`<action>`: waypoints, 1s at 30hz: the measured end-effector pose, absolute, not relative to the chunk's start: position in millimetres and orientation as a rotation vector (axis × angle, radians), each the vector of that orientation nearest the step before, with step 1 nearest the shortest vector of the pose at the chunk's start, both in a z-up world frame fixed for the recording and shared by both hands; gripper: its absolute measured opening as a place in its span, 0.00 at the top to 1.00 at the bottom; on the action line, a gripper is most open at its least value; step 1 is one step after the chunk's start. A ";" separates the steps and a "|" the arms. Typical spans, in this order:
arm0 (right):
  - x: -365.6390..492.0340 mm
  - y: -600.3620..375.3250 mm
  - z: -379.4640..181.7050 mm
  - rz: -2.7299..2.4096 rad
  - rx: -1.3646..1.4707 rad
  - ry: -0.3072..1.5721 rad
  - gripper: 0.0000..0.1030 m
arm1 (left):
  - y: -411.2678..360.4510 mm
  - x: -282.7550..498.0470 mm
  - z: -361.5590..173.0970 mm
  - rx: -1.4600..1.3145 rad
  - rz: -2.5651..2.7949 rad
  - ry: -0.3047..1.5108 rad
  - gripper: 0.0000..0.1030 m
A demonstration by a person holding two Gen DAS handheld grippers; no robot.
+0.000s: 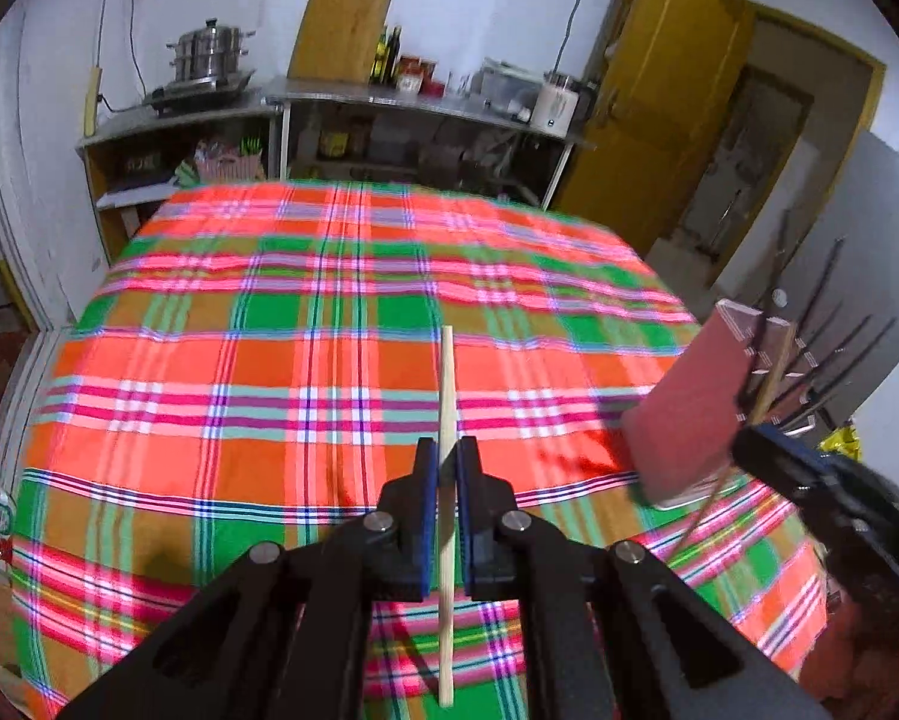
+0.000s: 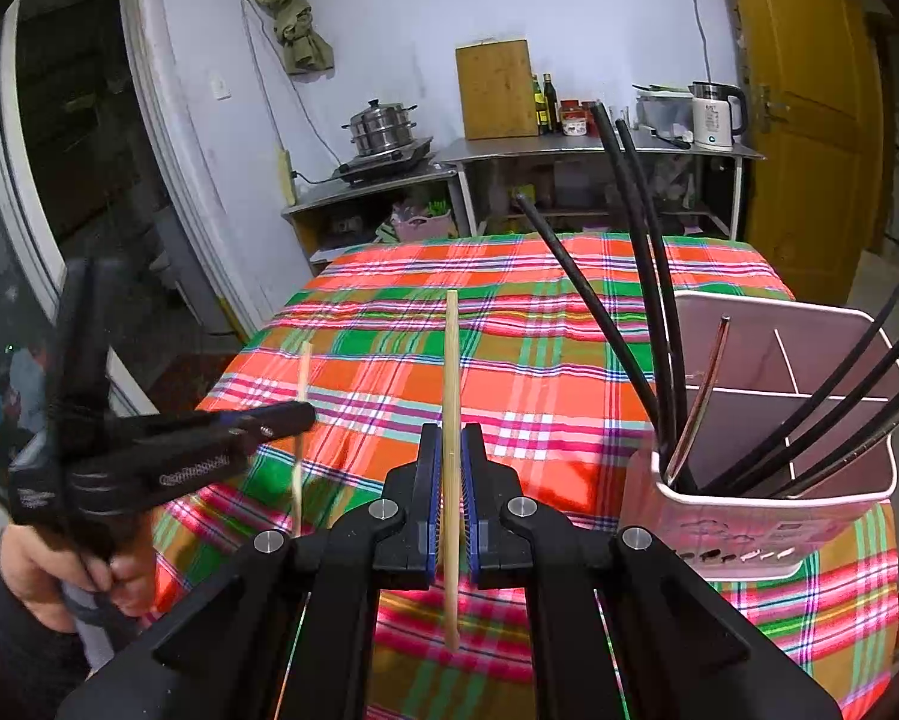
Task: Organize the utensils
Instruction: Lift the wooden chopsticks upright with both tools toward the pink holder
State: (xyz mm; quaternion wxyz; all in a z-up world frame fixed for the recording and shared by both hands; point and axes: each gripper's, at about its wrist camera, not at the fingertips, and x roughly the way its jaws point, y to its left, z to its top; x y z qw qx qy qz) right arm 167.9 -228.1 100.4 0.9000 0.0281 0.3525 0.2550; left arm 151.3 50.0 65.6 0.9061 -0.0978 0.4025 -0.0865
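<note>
My left gripper [image 1: 447, 459] is shut on a pale wooden chopstick [image 1: 446, 384] that stands nearly upright between its blue pads, above the plaid tablecloth [image 1: 269, 360]. My right gripper [image 2: 450, 450] is shut on a second wooden chopstick [image 2: 451, 360], held the same way. A pink divided utensil holder [image 2: 767, 504] stands at the right of the table; in the left wrist view the holder [image 1: 689, 402] is blurred. Several black chopsticks [image 2: 641, 300] and a metal utensil [image 2: 698, 396] lean in it. In the right wrist view the left gripper [image 2: 299, 414] appears at the left with its chopstick [image 2: 302, 372].
A person's hand [image 2: 59, 570] grips the left tool's handle. Behind the table stand a steel counter [image 2: 569, 147] with a steamer pot [image 2: 383, 126], a cutting board [image 2: 494, 90], bottles and a kettle [image 2: 713, 114]. A yellow door [image 2: 809, 120] is at the right.
</note>
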 end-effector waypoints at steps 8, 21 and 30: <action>159.1 -231.4 110.6 0.530 0.061 0.702 0.94 | 48.7 127.9 88.9 -0.215 -0.212 0.782 0.94; 147.3 -239.3 120.5 0.522 0.062 0.676 0.94 | 54.7 126.2 80.4 -0.228 -0.185 0.808 0.94; 157.2 -241.0 112.7 0.517 0.061 0.691 0.94 | 56.9 187.6 12.6 -0.259 -0.126 0.952 0.77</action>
